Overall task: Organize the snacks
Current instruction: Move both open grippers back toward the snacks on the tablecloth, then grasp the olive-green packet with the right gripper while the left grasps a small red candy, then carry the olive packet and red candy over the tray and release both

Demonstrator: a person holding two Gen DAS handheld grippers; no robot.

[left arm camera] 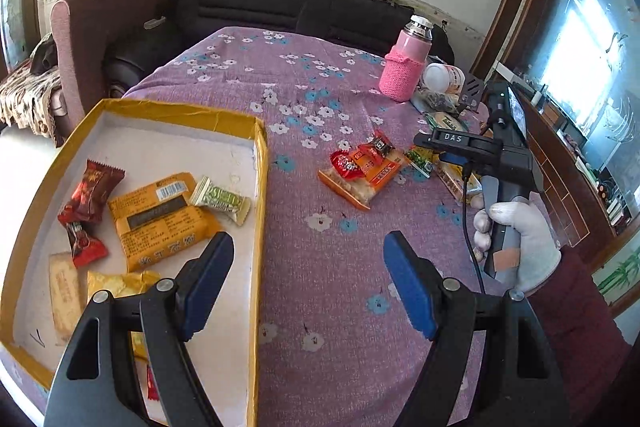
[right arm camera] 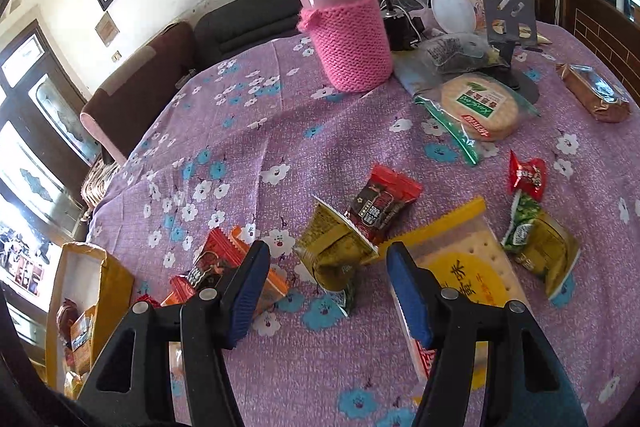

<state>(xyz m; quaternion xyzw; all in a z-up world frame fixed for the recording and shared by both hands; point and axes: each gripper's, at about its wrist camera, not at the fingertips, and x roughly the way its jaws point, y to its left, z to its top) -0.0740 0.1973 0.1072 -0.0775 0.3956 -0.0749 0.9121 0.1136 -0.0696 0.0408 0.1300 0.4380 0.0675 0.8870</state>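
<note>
Purple cloth: a flowered purple cover lies over the counter [right arm camera: 240,155], with snacks loose across the middle and right of the right wrist view.
Box: the yellow-rimmed box [left arm camera: 262,187] fills the lower left of the left wrist view, already holding an orange packet [left arm camera: 160,219], a dark red candy [left arm camera: 90,193], a green-and-white candy [left arm camera: 222,201] and a few more wrappers.
Left gripper: the left gripper [left arm camera: 308,281] hangs spread wide and empty, one finger over the box's inner floor, the other over bare cloth just outside the rim.
Right gripper: the right gripper [right arm camera: 328,291] is also released, holding nothing, low over the cloth; the olive-green snack pack [right arm camera: 336,251] sits right between its fingertips.
Neighbours: a red-and-black candy [right arm camera: 380,207] touches the olive pack's far side; a yellow cracker bag [right arm camera: 460,267] lies partly under the right finger; an orange wafer packet [right arm camera: 224,267] lies under the left finger.
Further off: a pink flask [right arm camera: 344,19] in a knitted sleeve stands in the upper middle, and a round biscuit pack [right arm camera: 480,107] lies to its right.
Step in hand: by the look of it, the right gripper is lining up to pick the olive pack.
Next move: lower and close on that pack alone, clear of the cracker bag's edge, then carry it left to the box.
</note>
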